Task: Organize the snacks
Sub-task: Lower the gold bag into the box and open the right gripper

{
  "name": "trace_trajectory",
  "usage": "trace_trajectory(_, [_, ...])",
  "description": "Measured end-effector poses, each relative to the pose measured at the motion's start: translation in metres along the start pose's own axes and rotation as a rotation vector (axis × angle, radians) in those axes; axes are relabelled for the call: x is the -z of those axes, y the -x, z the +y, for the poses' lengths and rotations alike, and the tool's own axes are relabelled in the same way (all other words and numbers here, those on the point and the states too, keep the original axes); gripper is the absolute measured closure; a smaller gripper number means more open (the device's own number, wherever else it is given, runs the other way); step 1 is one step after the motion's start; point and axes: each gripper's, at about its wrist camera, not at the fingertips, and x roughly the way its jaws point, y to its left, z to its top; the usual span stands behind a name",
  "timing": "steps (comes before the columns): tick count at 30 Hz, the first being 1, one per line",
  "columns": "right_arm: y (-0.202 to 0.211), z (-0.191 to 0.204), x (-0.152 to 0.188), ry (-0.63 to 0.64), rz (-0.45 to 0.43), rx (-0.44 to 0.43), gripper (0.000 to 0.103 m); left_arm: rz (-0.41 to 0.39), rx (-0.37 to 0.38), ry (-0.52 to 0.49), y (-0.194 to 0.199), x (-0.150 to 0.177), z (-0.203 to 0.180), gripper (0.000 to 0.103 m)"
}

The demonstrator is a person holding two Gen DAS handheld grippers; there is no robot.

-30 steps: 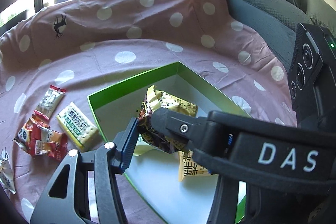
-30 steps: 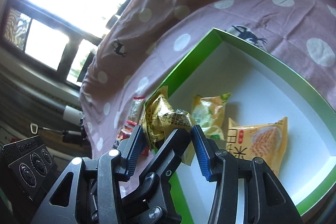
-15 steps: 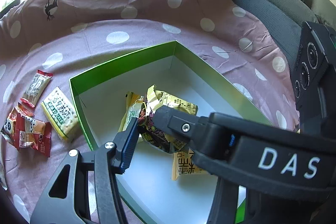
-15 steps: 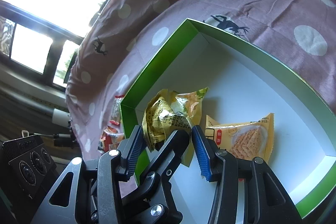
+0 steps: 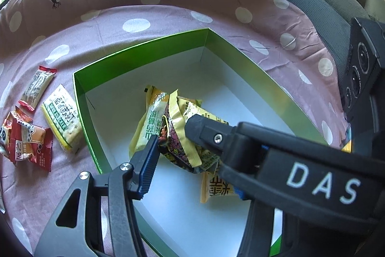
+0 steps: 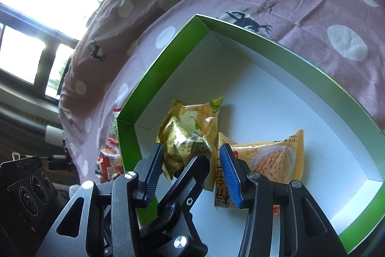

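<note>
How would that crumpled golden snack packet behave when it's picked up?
Probably floppy: the crumpled packet is visibly creased and bent out of shape. Likely light for its size, since it looks like thin wrapping. Its glossy film may be a little slippery.

crumpled snack packet [image 6: 185, 143] over green box [image 6: 166, 69]

The left gripper [image 5: 172, 139] is covering part of the crumpled gold snack [image 5: 178, 136], so its whole front is not showing. In the left wrist view, a black gripper arm is hiding most of the orange snack [image 5: 216, 187]. The print on the packets is too small to read. The green box [image 5: 144, 45] is running off the bottom edge. In the right wrist view, the box wall is hiding most of the red snacks [image 6: 109, 160] outside it.
</note>
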Motion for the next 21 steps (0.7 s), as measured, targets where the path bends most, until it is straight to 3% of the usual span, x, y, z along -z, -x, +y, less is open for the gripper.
trace_trajectory(21, [0.000, 0.021, 0.004, 0.051, -0.040, 0.111, 0.051, -0.062, -0.004, 0.009, 0.024, 0.008, 0.016, 0.049])
